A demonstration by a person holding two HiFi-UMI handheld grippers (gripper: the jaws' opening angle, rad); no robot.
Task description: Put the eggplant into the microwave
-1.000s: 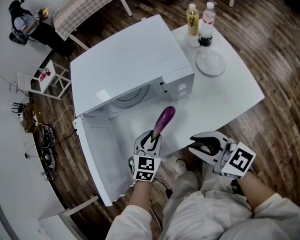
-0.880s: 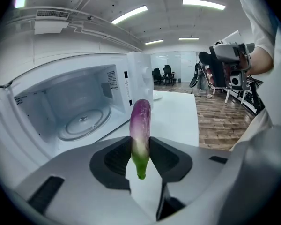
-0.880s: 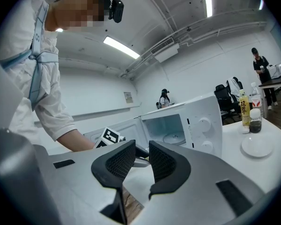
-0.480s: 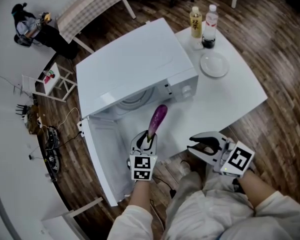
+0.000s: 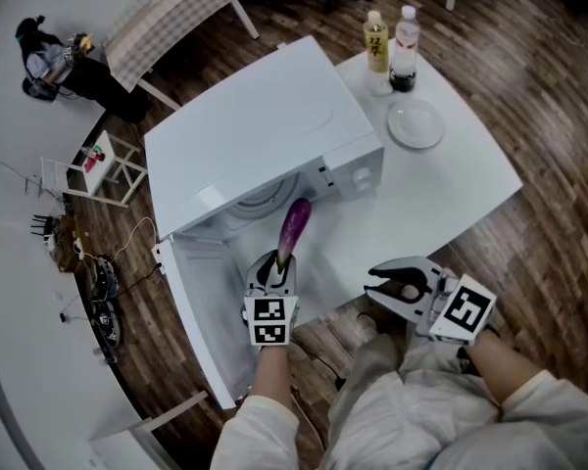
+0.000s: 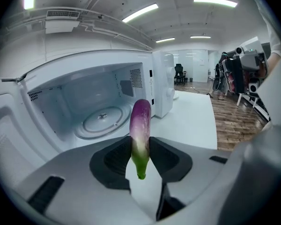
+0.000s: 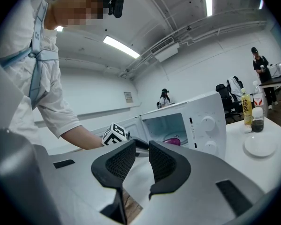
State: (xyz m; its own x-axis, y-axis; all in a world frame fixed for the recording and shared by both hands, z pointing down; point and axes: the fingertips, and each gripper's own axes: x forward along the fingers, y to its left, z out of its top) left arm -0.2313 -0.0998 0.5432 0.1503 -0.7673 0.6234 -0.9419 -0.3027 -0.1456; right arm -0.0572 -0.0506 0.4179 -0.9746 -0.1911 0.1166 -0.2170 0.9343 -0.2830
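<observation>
Left gripper is clamped on the eggplant, both black pads squeezing it just above the green stem end, and the purple body sticks straight out ahead of the jaws. From the head view, that gripper points down and forward, with the eggplant held off the surface and its tip right at the mouth of the microwave. The door hangs wide open on the left, and through the left gripper view the glass turntable sits bare inside the white cavity just beyond the tip.

Over to the right gripper: jaws spread, nothing between the pads. It hangs near the front edge of the white table, well apart from the microwave. At the far end of the table stand two bottles, and a small white plate lies just in front of them.
</observation>
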